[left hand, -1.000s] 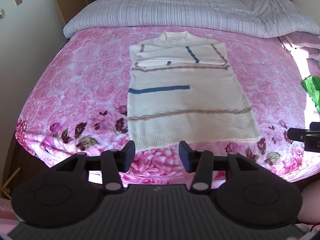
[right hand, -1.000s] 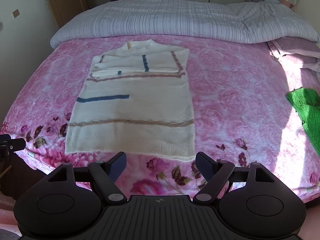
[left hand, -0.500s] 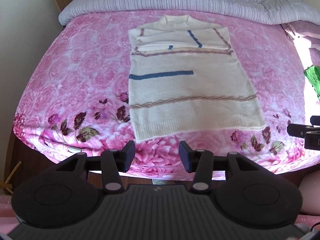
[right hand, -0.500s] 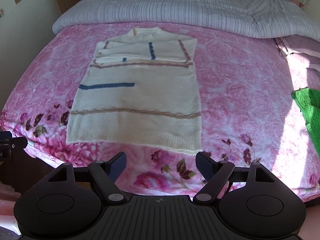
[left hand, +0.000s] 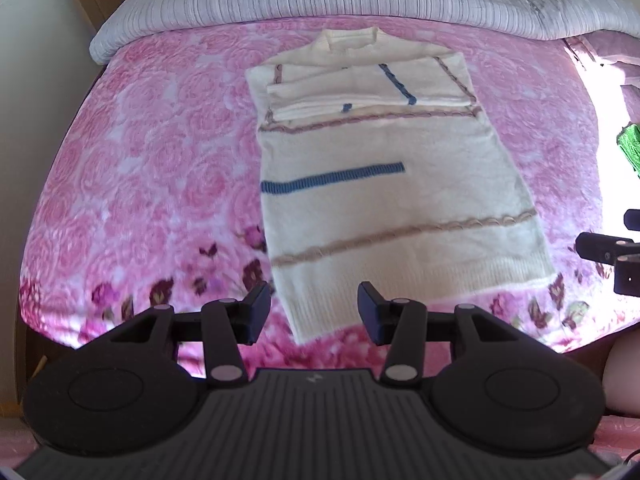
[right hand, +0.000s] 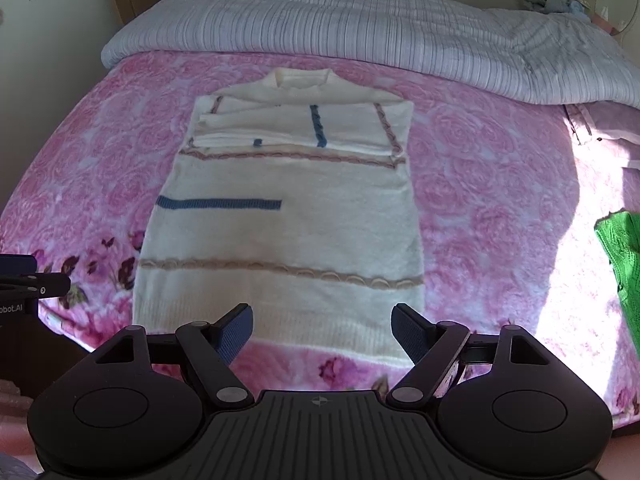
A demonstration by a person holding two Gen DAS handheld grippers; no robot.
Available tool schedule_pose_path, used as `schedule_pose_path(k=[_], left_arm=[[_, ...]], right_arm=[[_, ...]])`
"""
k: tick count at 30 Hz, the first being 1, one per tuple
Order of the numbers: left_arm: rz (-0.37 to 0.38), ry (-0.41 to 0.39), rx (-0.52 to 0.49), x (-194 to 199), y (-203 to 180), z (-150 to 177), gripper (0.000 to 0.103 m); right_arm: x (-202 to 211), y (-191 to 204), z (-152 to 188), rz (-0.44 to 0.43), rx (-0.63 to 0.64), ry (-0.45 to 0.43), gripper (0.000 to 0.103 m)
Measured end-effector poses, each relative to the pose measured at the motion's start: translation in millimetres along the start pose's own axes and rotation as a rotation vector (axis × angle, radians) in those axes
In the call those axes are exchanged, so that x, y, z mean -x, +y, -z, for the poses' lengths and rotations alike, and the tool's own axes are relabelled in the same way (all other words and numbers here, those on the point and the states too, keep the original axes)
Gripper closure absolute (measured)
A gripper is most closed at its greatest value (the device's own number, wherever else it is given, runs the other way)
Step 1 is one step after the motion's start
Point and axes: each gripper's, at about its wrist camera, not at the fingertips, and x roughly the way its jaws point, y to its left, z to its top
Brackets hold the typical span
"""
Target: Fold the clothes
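Right now I have both tools hanging over the near edge of the bed, each with its jaws apart and nothing between them: my left tool [left hand: 310, 314] is parted moderately over the near left corner of the hem, my right tool [right hand: 322, 330] stands wider over the hem's right half. The cream knitted sweater with blue and tan stripes [right hand: 280, 216] lies flat on the pink rose-patterned blanket [right hand: 488, 184], collar toward the far side and ribbed hem toward me. Its sleeves are already folded across the chest, making a tidy rectangle up top, which I judge leaves the long body ready to be folded. Having the hem closest suits me, since one tool can take each corner. In the left view my right tool shows at the right border, so the two are level with each other. Beyond the sweater a grey-lilac striped quilt [right hand: 340, 28] is bunched along the head of the bed, a bright green knitted garment [right hand: 622, 268] waits at the right edge in strong sunlight, and pale walls and wooden cupboard doors close off the room
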Motion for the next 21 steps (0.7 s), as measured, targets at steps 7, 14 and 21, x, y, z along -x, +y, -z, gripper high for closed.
schedule_pose_path(k=[7, 14, 21], left_arm=[[0.038, -0.008, -0.022, -19, 19, -25, 0.058], [0.114, 0.01, 0.034, -43, 43, -26, 0.058], [0.119, 0.028, 0.109, -58, 47, -18, 0.058]], right_arm=[[-17, 9, -27, 0.021, -0.041, 0.01, 0.024], [-41, 10, -35, -0.019, -0.109, 0.066, 0.024], [-56, -16, -46, -0.013, -0.115, 0.081, 0.024]])
